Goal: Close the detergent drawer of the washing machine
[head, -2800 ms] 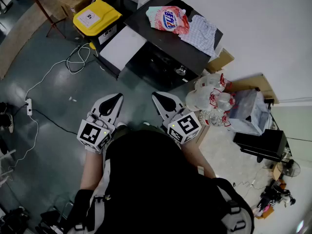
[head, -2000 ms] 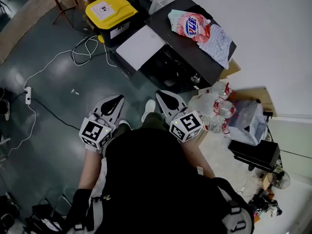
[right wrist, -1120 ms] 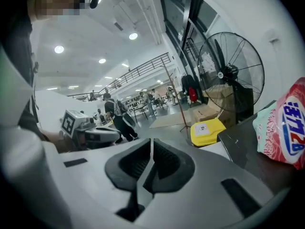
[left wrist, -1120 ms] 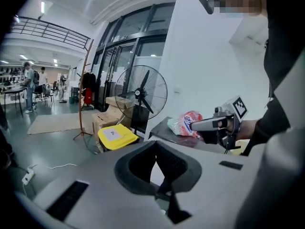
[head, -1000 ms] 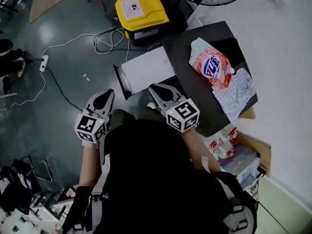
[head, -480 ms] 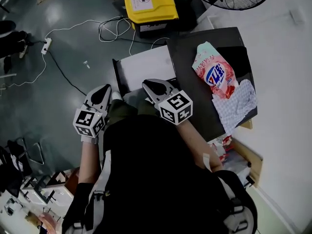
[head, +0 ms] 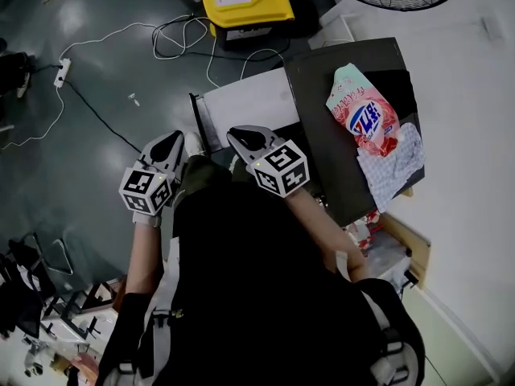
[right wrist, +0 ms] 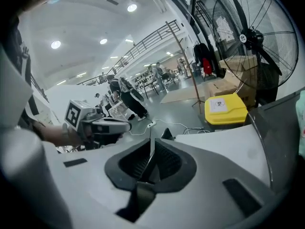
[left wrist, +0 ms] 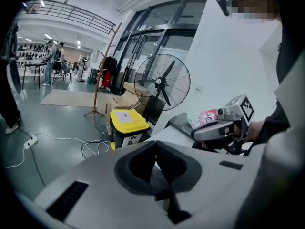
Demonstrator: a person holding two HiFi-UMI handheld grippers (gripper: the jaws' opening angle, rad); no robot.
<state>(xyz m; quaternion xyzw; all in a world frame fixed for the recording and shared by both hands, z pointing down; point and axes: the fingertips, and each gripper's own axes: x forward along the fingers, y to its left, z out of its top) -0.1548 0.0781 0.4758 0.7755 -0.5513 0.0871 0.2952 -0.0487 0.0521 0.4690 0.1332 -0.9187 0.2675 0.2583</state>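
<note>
Head view, left hand-held gripper and right hand-held gripper angled downward, jaws together

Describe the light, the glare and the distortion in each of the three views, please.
Head view: even light, pale glare on the floor, fairly sharp. Left gripper view: strong wide-angle bending, dark corners. Right gripper view: the same bending, which curves the fan; the ceiling lamps are bright spots.

The dark machine top carries a detergent bag and checked cloth
</note>
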